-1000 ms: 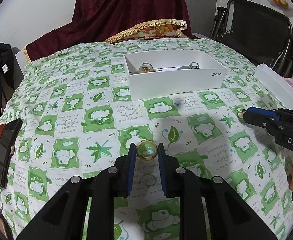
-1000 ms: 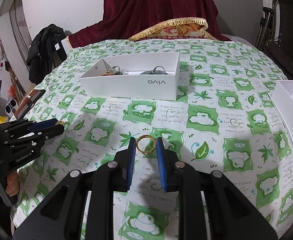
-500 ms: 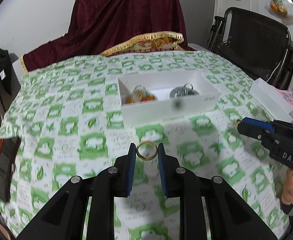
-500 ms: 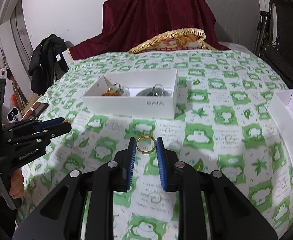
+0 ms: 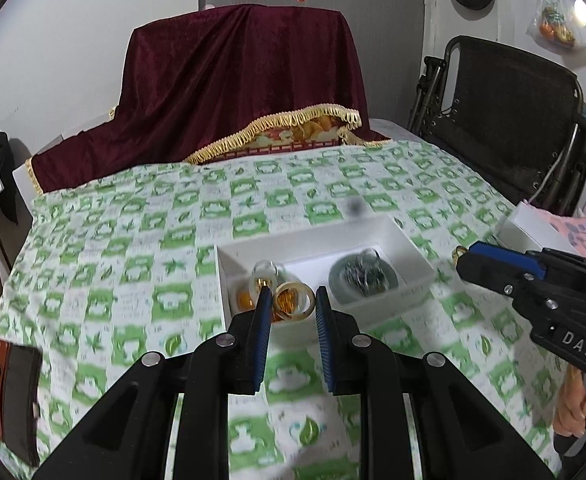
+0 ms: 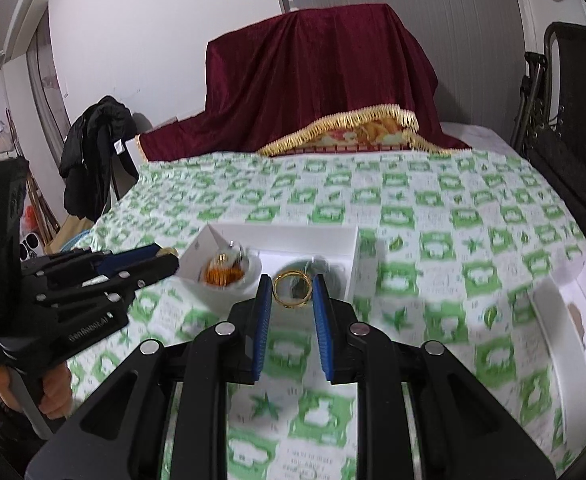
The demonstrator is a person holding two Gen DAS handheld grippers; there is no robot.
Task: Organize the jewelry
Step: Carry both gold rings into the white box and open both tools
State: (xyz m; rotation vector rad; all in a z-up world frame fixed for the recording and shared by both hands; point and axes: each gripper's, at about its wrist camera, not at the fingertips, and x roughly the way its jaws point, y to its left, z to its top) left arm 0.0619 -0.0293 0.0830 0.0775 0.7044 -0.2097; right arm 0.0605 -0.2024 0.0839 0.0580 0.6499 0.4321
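Left wrist view shows the left gripper [image 5: 291, 306] pinching a gold ring [image 5: 294, 302] above the white box [image 5: 409, 246] at twelve o'clock, while the right gripper [image 6: 291, 289] clamps another ring [image 6: 291, 289] near the gold-filled bowl [image 6: 229, 280] at ten o'clock.

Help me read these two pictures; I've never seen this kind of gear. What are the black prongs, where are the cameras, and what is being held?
No robot here: a person holds a hand-operated gripper in each hand, with a fisheye camera on each looking along its two fingers. The left gripper pinches a gold ring; the right gripper pinches another gold ring. Each view also shows the other gripper at its edge. Both hover at a white box of jewelry on a green-patterned tablecloth.
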